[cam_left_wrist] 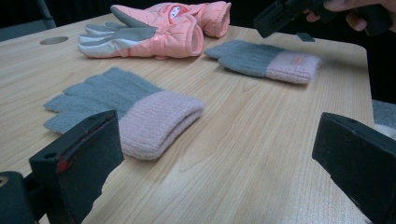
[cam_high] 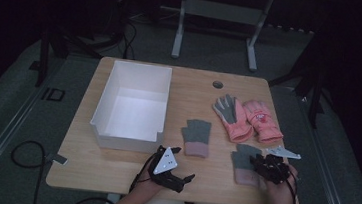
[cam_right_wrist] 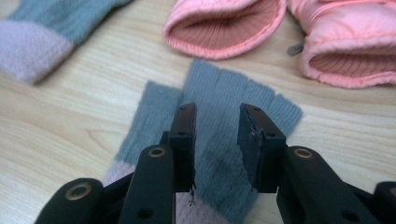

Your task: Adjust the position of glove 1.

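from the high view i see my right gripper (cam_high: 258, 162) at about five o'clock on the wooden table (cam_high: 195, 91), hanging over the near grey glove (cam_high: 244, 163), which lies flat with its pink cuff toward me. the second grey glove (cam_high: 197, 136) lies at roughly nine o'clock from that gripper, a little apart, and the pair of pink gloves (cam_high: 247, 119) sits at its twelve o'clock. my left gripper (cam_high: 177, 164) rests near six o'clock on the table, with the white box (cam_high: 133, 105) at its eleven o'clock.

in the left gripper view my jaws stand wide apart with bare table between them; the second grey glove (cam_left_wrist: 123, 112) lies just past the left jaw at about eleven o'clock, not touched. the near grey glove (cam_left_wrist: 266, 59) is farther off at one o'clock, with the right gripper above it at the top edge.

in the right gripper view my jaws are narrowly parted, a small gap between the pads, directly over the near grey glove (cam_right_wrist: 224, 154). its knit fingers point to twelve o'clock, and its grey body shows through the gap. i cannot see the pads pinching any fabric. the pink gloves' (cam_right_wrist: 224, 28) open cuffs lie at twelve and two o'clock.
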Motion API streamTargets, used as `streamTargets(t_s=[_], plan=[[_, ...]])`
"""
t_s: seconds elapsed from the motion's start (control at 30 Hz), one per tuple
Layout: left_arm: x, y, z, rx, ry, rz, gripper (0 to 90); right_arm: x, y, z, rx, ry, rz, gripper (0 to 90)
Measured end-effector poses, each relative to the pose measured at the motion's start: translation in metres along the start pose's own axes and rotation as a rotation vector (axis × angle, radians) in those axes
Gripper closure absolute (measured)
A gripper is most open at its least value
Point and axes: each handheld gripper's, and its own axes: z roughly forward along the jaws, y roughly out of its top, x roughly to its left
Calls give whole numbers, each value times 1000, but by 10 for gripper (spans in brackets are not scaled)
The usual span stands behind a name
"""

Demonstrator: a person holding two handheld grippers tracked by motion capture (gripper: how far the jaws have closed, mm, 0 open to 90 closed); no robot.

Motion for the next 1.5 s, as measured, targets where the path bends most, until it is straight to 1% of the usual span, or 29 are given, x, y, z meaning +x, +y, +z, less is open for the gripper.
streamTargets(t_s=[0.17,0.2,0.27,0.3,0.33,0.37,0.4,0.47,0.5,0.53,0.6,0.7,0.73,0.77,0.8,0.87,0.9,1.0,1.03,1.07,1.1,1.17,1.2,1.23,1.27,1.33,1.43,1.47,1.5], plan=[[0,0,0,-5,0,0,12,1,-5,6,15,2,0,650],[0,0,0,-2,-1,0,12,1,-8,11,33,-7,-5,645],[0,0,0,-2,-1,1,12,1,-10,14,45,-11,-7,638],[0,0,0,-5,-1,1,12,0,-15,20,54,-5,-13,639],[0,0,0,-5,-1,0,12,0,-16,20,50,-5,-10,667],[0,0,0,-5,-1,0,12,0,-16,20,50,-5,-10,667],[0,0,0,-2,0,0,12,0,-16,20,52,-13,2,741],[-1,0,0,-4,2,2,12,2,-16,21,56,-26,-5,812],[-1,0,0,-4,2,2,12,2,-16,21,56,-26,-5,812],[0,0,0,-5,1,1,12,5,-14,21,69,-46,-3,846],[0,0,0,-3,1,1,12,6,-13,21,75,-53,-4,851],[0,0,0,-5,1,2,12,5,-11,20,82,-48,30,859],[0,0,0,-6,1,2,12,4,-7,16,77,-52,44,861],[0,0,0,-4,1,1,12,4,-7,16,77,-52,44,861],[0,0,0,-2,1,1,12,4,-2,10,61,-58,55,861],[0,0,0,-3,1,4,12,4,2,7,51,-59,57,861],[-1,0,0,-5,1,3,12,6,11,1,28,-63,59,861],[0,0,0,1,0,4,12,10,27,-5,-3,-64,55,861],[0,0,0,1,0,4,12,10,27,-5,-3,-64,55,861],[0,0,0,-3,0,3,12,12,38,-7,-22,-63,59,861],[0,0,0,-3,0,3,12,12,38,-7,-22,-63,59,861],[0,0,0,1,-1,4,12,18,53,-8,-42,-56,53,861],[-1,0,0,0,0,4,12,18,53,-8,-42,-56,53,861],[-1,0,0,-2,1,4,12,20,58,-7,-46,-52,53,860],[0,0,0,-3,1,6,12,26,67,-5,-55,-44,45,860],[0,0,0,-2,2,6,12,30,71,-4,-58,-38,40,860],[-1,0,0,-2,-1,4,12,42,85,1,-67,-23,17,860],[0,0,0,-5,0,1,12,50,93,5,-70,-10,9,860],[0,0,0,-5,0,1,12,50,93,5,-70,-10,9,860]])
